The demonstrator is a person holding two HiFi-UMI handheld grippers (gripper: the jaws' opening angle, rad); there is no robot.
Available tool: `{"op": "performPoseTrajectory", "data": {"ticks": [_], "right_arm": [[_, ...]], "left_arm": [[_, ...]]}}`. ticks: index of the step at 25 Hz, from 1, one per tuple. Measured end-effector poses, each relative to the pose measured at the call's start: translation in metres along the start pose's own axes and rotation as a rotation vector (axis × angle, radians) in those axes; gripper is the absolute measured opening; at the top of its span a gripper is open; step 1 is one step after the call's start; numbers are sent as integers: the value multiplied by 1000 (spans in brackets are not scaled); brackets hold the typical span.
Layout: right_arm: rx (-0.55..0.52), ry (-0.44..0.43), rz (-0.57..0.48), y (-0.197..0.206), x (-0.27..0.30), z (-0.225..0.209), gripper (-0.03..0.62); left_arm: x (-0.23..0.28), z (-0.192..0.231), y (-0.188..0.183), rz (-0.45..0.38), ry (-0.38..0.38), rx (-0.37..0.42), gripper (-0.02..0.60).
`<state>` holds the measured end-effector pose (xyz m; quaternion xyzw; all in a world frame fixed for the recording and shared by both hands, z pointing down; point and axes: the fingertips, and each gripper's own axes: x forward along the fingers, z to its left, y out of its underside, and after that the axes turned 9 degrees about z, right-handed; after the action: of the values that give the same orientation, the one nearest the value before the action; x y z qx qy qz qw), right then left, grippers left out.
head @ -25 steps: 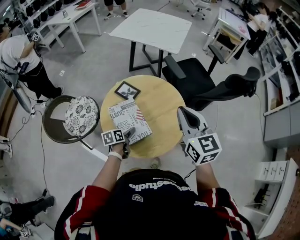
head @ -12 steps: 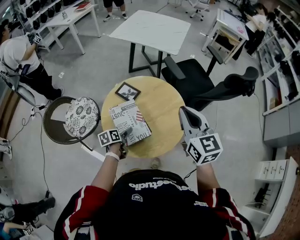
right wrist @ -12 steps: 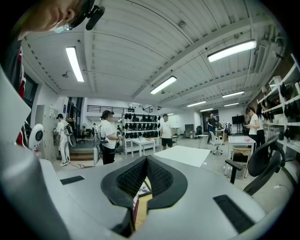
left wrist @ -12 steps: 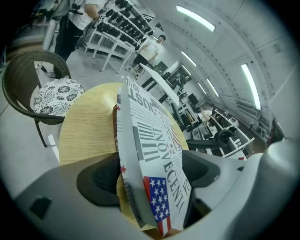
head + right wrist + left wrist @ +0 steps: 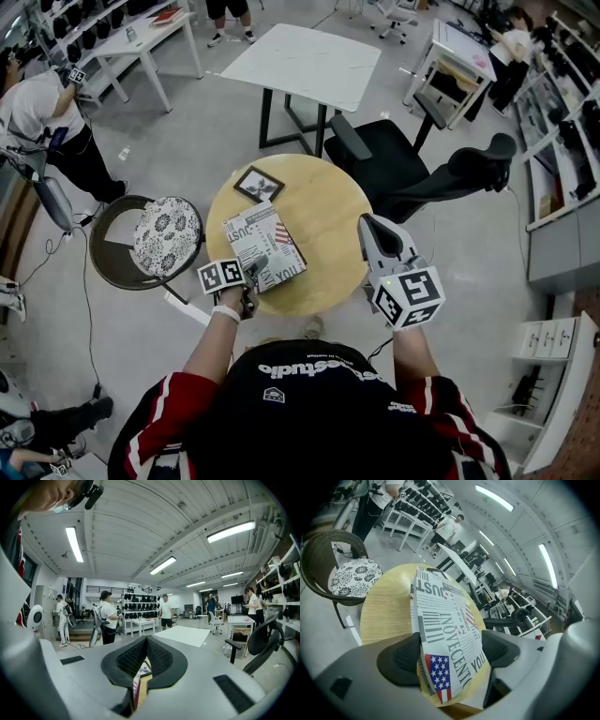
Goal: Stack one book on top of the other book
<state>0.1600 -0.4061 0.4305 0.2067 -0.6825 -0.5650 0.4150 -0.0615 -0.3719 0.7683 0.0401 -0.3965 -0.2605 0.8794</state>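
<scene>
The book is a flat rectangle with a newsprint-style cover, bold black lettering and a small stars-and-stripes patch. It lies on the round pale-wood desk, its near corner between the jaws of my left gripper. Those jaws have just been opening and stand released, ribbed black pads either side of the corner. Page edges show under it; whether a second book lies beneath, I cannot tell. My left hand slants downward. My right gripper is held nearly level, jaws clenched on nothing.
</scene>
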Motion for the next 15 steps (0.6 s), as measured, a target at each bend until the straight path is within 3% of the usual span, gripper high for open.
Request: {"op": "performPoseTrajectory", "data": {"ticks": [7, 15], "right_arm": [[4, 14, -7, 3, -4, 4, 28], [14, 47, -27, -3, -13, 3, 28]], "left_arm": [[6, -6, 1, 16, 16, 27, 407], [-14, -7, -21, -34, -7, 91, 405]]}}
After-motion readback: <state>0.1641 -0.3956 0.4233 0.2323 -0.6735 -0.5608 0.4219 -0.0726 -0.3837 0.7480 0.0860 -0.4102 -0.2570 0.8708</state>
